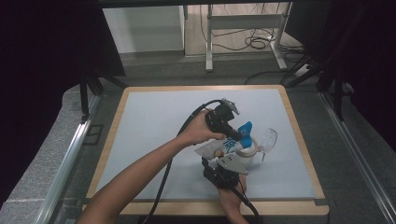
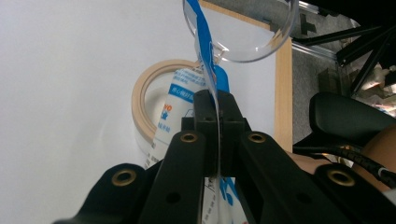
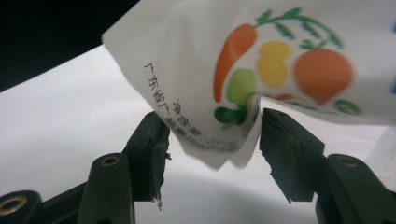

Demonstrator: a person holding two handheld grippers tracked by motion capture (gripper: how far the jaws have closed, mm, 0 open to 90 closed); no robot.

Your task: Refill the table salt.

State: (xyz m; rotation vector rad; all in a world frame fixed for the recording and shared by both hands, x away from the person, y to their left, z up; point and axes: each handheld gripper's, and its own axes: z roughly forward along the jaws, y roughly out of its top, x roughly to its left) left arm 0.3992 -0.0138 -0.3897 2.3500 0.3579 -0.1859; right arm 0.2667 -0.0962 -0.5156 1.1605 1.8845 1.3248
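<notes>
So the main thing here is one soft white pouch with blue print and a little vegetable drawing (carrot, something yellow, a round orange one) [image 1: 224,148]. It hangs in the air just above the roll of tape, a bit right of the middle of the mat and toward the near edge.

The left gripper [image 2: 218,105] has its two black jaws clamped tight on the pouch's thin blue-and-white edge, you can see the film pinched flat right between them. The right gripper [image 3: 212,137] comes up from below, and its jaws stand apart on either side of the pouch's folded bottom corner. The left pad looks to be brushing the film and the right pad sits just off it, so it's not really squeezing anything.

Right under the pouch there's one ring of beige masking tape [image 2: 140,100] lying flat on the mat. The bottom end of the pouch dips into the ring's hole in the left gripper view. Just beyond the tape is one clear plastic cup or glass [image 2: 252,32], tipped on its side, and I can't tell if anything is in it.

All of that sits on one pale blue-grey mat [image 1: 154,121] with a light wooden border [image 1: 299,135].
</notes>
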